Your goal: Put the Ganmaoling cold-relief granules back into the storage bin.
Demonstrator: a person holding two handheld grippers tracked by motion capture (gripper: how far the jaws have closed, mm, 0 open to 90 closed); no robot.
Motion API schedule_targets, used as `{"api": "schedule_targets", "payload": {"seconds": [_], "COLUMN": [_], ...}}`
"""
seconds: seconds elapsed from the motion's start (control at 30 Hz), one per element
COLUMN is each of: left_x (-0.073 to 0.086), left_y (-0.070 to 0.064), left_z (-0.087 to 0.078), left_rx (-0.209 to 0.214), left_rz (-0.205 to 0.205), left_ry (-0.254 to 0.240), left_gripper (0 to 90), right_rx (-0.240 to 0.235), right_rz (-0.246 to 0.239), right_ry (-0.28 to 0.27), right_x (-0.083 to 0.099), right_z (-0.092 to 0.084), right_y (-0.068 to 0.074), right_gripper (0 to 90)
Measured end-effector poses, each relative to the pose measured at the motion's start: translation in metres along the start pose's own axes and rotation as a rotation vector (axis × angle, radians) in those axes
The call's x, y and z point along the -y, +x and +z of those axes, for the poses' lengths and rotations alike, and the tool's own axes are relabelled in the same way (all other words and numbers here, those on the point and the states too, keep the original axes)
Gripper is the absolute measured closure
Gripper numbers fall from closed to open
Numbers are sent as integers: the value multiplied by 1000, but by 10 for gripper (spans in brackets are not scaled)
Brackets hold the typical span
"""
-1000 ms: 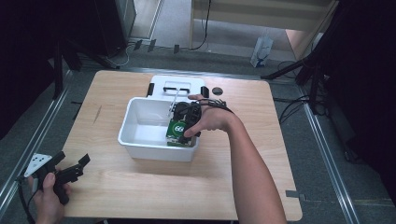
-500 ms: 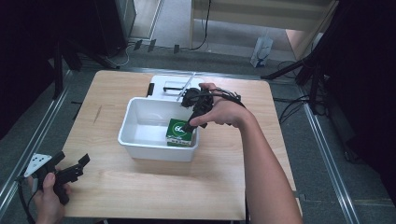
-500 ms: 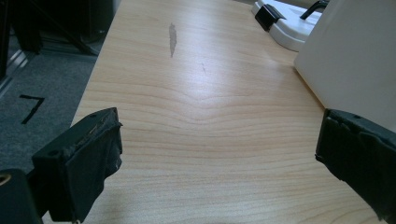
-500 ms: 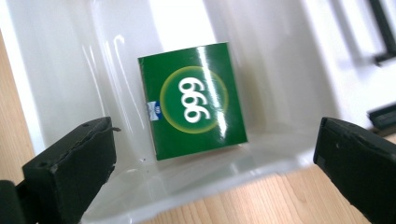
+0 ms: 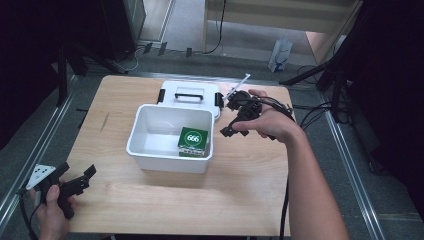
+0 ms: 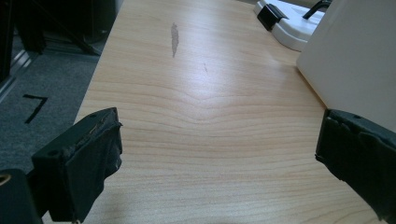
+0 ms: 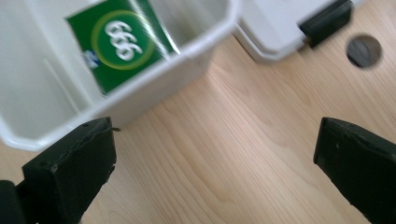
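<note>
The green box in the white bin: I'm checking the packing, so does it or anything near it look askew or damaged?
Nothing stands out. The green box lies in the white bin, its near right corner, undamaged; the lid rests flat behind it.

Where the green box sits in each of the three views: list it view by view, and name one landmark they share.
High view: the green box lies inside the white bin, in its near right corner.
Left gripper view: the green box is not in this picture; the bin's outer wall fills the upper right.
Right gripper view: the green box lies at upper left, inside the bin.
Shared landmark: the white bin.
</note>
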State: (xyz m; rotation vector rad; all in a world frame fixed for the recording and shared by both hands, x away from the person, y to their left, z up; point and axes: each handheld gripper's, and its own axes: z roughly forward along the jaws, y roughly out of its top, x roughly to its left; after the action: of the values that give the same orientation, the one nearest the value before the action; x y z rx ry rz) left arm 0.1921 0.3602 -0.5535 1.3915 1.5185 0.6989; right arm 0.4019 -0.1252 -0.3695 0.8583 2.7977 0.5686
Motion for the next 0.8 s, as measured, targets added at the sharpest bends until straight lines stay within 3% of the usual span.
{"api": "schedule_targets", "payload": {"seconds": [0.03, 0.07, 0.1, 0.2, 0.33, 0.37, 0.4, 0.43, 0.5, 0.8], "left_x": [0, 0, 0, 0, 0, 0, 0, 0, 0, 0], "left_y": [0, 0, 0, 0, 0, 0, 0, 0, -1, 0], "left_z": [0, 0, 0, 0, 0, 0, 0, 0, 0, 0], "left_rx": [-1, -1, -1, -1, -5, -6, -6, -6, -4, 0], "left_rz": [0, 0, -2, -3, -3, -3, -3, -4, -4, -5], "left_ry": [-1, -1, -1, 1, 2, 2, 2, 4, 6, 9], "left_gripper": [10, 10, 10, 10, 10, 10, 10, 10, 10, 10], "right_rx": [29, 36, 36, 95, 100, 111, 111, 122, 125, 157], "right_rz": [59, 88, 88, 182, 230, 264, 264, 306, 324, 445], "right_ry": [-1, 0, 0, 7, -3, -2, -2, -5, -8, -35], "right_x": [12, 18, 18, 41, 59, 72, 72, 84, 90, 152], "right_z": [-2, -2, -2, -5, -6, -4, -4, -3, -1, 21], "right_y": [-7, -11, -11, -23, -29, -34, -34, -38, -41, -47], "right_gripper": [0, 0, 0, 0, 0, 0, 0, 0, 0, 0]}}
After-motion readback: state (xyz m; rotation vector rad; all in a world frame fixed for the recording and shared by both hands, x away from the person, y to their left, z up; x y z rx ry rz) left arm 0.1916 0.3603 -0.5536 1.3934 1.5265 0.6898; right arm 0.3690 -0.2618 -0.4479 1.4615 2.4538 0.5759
